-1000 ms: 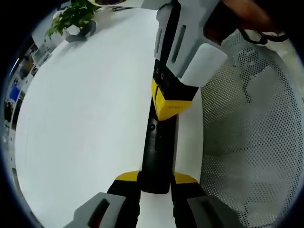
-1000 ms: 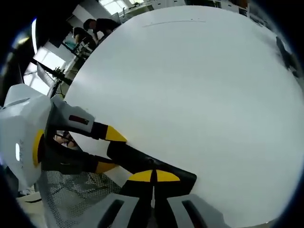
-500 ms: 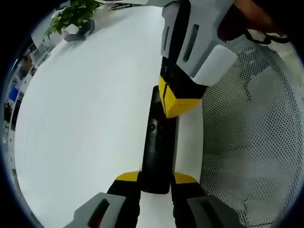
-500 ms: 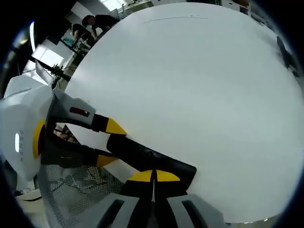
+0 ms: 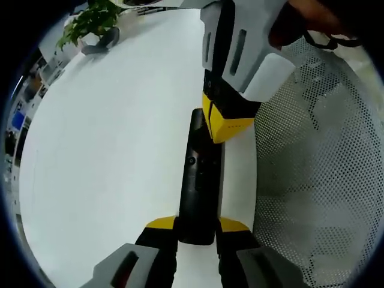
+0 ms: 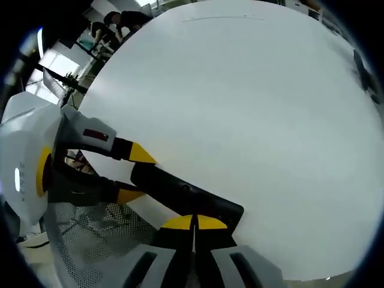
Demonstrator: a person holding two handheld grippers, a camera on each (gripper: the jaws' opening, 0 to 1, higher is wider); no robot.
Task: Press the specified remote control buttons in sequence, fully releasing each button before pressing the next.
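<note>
A long black remote (image 5: 201,174) lies in the air over the white table (image 5: 108,150), its near end clamped between the yellow-tipped jaws of my left gripper (image 5: 198,226). My right gripper (image 5: 226,127) comes down from the top with its yellow tips pressed together, at the remote's far right edge. In the right gripper view the same remote (image 6: 192,195) runs slantwise just beyond my shut right gripper (image 6: 193,223). There my left gripper (image 6: 135,175) holds the remote's left end. Whether the right tips touch the remote cannot be told.
A white mesh chair (image 5: 318,180) stands close on the right of the remote, with its mesh (image 6: 102,234) below the table edge. A potted plant (image 5: 90,21) stands at the table's far corner. People (image 6: 123,21) stand far off, and a dark object (image 6: 366,75) lies at the table's far edge.
The right gripper's tips have drawn back from the middle of the remote toward its far end. The left gripper's hold on the remote is unchanged.
</note>
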